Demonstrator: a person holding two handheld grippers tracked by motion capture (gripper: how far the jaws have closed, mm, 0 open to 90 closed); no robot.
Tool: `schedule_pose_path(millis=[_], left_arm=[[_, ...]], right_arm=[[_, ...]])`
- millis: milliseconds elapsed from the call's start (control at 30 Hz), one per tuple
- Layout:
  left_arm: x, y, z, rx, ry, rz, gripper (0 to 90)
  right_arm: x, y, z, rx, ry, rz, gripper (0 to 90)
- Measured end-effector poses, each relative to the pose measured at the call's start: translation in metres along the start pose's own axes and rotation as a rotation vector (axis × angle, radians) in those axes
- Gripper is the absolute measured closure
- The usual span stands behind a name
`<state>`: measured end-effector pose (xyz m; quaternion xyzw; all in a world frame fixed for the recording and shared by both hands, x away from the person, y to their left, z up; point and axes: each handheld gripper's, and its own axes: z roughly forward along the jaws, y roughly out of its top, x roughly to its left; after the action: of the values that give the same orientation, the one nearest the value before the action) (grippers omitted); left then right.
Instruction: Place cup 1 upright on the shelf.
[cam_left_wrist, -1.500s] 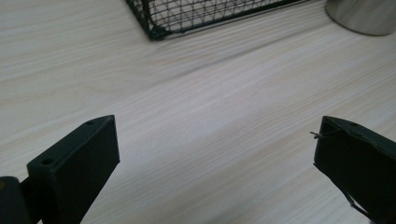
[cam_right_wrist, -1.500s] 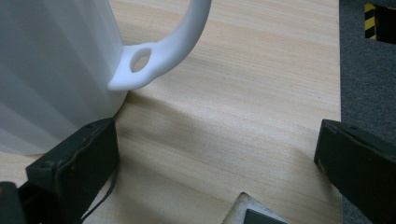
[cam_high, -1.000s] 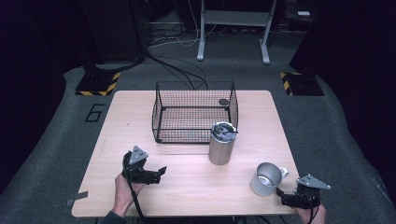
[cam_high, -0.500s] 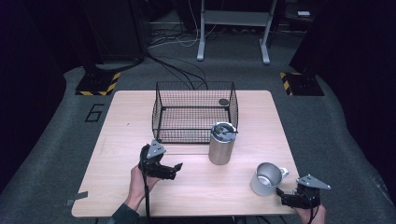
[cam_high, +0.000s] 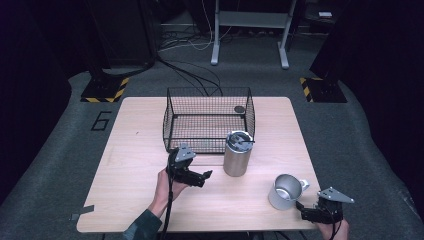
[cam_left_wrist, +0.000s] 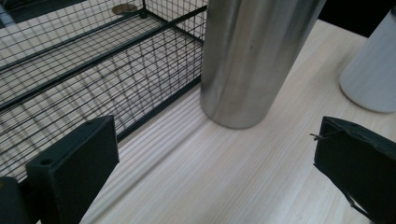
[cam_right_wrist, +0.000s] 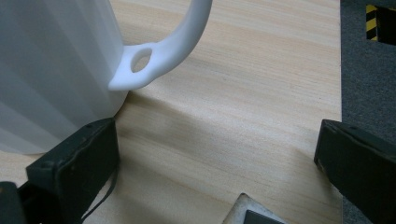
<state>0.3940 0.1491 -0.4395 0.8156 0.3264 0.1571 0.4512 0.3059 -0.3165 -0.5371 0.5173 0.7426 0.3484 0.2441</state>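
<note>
1. The left gripper (cam_high: 192, 172) is held above the worktop (cam_high: 135, 170), just in front of the wire basket (cam_high: 207, 120) and just left of the steel canister (cam_high: 236, 153).
2. The person's left hand (cam_high: 167, 185) grips it from behind, the forearm coming in from the bottom edge and angling up and to the right; a dark sleeve (cam_high: 141, 229) covers the wrist end.
3. In the left gripper view its fingers (cam_left_wrist: 74, 163) stand wide apart with bare wood between them. They point at the base of the steel canister (cam_left_wrist: 254, 60), which stands upright against the front wall of the wire basket (cam_left_wrist: 93, 70); they touch nothing.
4. The right gripper (cam_high: 320, 210) sits low at the near right corner of the worktop, the right hand (cam_high: 332, 231) just showing at the bottom edge.
5. Its fingers (cam_right_wrist: 74, 172) are also spread wide and hold nothing. The left one lies close against the wall of the white mug (cam_right_wrist: 51, 70), below its handle.
6. In the high view the white mug (cam_high: 285, 191) stands upright, just left of the right gripper and well apart from the canister.
7. A small dark disc (cam_high: 239, 109) lies in the far right corner of the basket.
</note>
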Motion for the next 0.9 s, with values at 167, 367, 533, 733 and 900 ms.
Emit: schedule_pose_path(millis=[167, 367, 533, 733, 900], left_arm=[[-0.005, 0.009, 0.013, -0.01, -0.024, -0.002, 0.0], [-0.009, 0.022, 0.022, -0.032, -0.049, -0.005, 0.0], [-0.013, 0.032, 0.029, -0.041, -0.055, 0.013, 0.0], [-0.017, 0.042, 0.034, -0.044, -0.072, 0.028, 0.0], [-0.02, 0.051, 0.04, -0.056, -0.07, 0.044, 0.0]], right_arm=[[0.0, 0.0, 0.0, -0.001, 0.004, 0.0, 0.0], [0.0, 0.0, 0.0, -0.001, 0.004, -0.001, 0.0], [0.0, 0.0, 0.0, -0.001, 0.004, 0.0, 0.0], [0.0, 0.0, 0.0, 0.001, 0.003, 0.0, 0.0], [0.0, 0.0, 0.0, -0.001, 0.003, 0.0, 0.0]])
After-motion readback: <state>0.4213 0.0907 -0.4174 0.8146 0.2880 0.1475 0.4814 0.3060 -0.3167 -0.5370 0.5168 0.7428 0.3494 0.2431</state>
